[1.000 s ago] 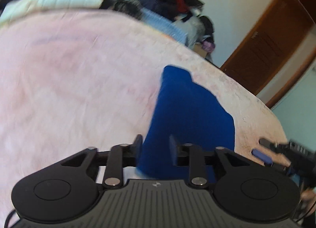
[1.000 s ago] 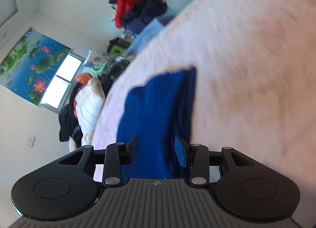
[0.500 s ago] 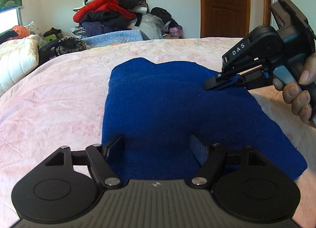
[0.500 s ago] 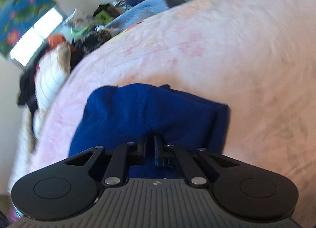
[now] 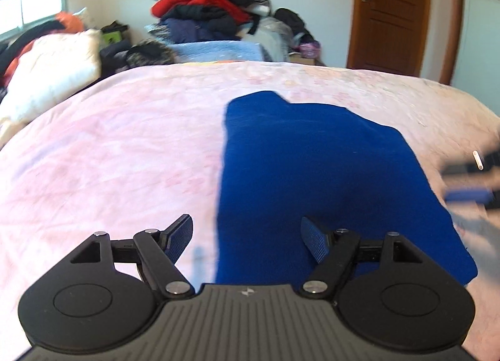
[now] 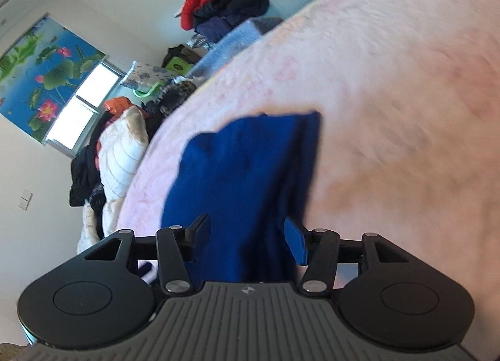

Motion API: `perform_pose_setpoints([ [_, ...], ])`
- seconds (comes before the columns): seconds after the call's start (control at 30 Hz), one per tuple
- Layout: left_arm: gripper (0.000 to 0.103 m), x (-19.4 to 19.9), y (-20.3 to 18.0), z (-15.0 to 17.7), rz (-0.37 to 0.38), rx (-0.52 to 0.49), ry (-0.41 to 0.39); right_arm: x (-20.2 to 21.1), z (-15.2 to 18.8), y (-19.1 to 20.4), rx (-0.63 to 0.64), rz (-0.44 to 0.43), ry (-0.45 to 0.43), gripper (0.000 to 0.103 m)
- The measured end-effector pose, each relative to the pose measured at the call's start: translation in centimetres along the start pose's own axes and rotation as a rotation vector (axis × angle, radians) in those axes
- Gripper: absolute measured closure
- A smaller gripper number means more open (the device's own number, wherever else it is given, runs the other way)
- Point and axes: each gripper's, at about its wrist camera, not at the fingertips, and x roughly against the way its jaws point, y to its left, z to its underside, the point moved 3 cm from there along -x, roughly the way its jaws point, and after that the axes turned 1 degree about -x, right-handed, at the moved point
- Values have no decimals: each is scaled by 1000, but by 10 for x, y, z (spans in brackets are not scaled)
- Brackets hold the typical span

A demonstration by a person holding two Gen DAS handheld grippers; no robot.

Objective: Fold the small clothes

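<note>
A dark blue knitted garment (image 5: 328, 179) lies flat on the pink bedspread (image 5: 109, 157). My left gripper (image 5: 247, 239) is open just above the garment's near left edge, which runs between the fingers with neither pad pressing it. At the right edge of the left wrist view, my right gripper (image 5: 468, 183) is a blur beside the garment's right side. In the right wrist view the garment (image 6: 243, 173) looks layered. There my right gripper (image 6: 247, 237) has its jaws opening, with blue cloth between them and the pads clear of it.
A heap of red and dark clothes (image 5: 203, 7) sits on a light blue bundle beyond the bed's far edge. A white quilt (image 5: 53, 70) lies at the far left under the window. A brown door (image 5: 390, 11) stands at the back right.
My right gripper, shut half a second ago, now has its jaws apart and has drawn back to the garment's right side. My left gripper's jaws widened and it shifted towards the garment's left edge.
</note>
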Motion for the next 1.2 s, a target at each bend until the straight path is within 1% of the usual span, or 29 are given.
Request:
perform_pose_setpoints([
  [0.1,27,6,13,5,-20,44,21,9,23,-20,-25,30,38,49],
  [0.17,27,8,20,9,-19,71,39,14,33,-25,-32,8,23,49],
  [0.23,27,8,23,12,-23,77,51,19,39,-28,-60,-10,26,49],
  [0.3,27,10,25,15,-19,81,57,20,44,-27,-62,-20,46,48],
  [0.33,27,10,27,17,-3,91,62,20,46,-25,-55,-21,61,47],
  [0.37,27,10,28,18,26,107,71,19,47,-21,-46,-23,80,46],
  [0.43,27,12,32,22,116,163,98,20,50,-15,-28,-27,109,37],
  [0.47,27,12,34,25,194,208,120,20,51,-12,-22,-30,124,35],
  [0.53,27,9,41,29,367,314,165,20,54,-9,-24,-46,157,28],
  [0.57,27,6,47,31,440,370,188,20,55,-8,-28,-60,178,27],
  [0.7,27,-12,68,31,579,543,245,16,53,-9,-99,-109,228,17],
  [0.73,27,-16,72,31,604,578,256,14,51,-9,-117,-117,235,17],
  [0.8,27,-22,79,29,635,615,270,12,49,-8,-124,-119,242,18],
  [0.9,27,-27,81,26,659,627,280,11,43,-9,-129,-106,220,19],
  [1.0,28,-31,80,24,679,637,286,4,38,-16,-184,-137,221,19],
  [1.03,28,-33,78,23,685,640,287,1,38,-15,-187,-150,224,21],
  [1.07,28,-34,76,24,689,642,286,-3,37,-13,-185,-156,228,21],
  [1.13,28,-37,73,22,693,636,280,-9,38,-8,-167,-157,240,25],
  [1.17,30,-37,71,23,691,630,275,-12,38,-6,-162,-161,244,27],
  [1.2,32,-37,70,23,690,626,276,-15,39,-4,-162,-167,249,33],
])
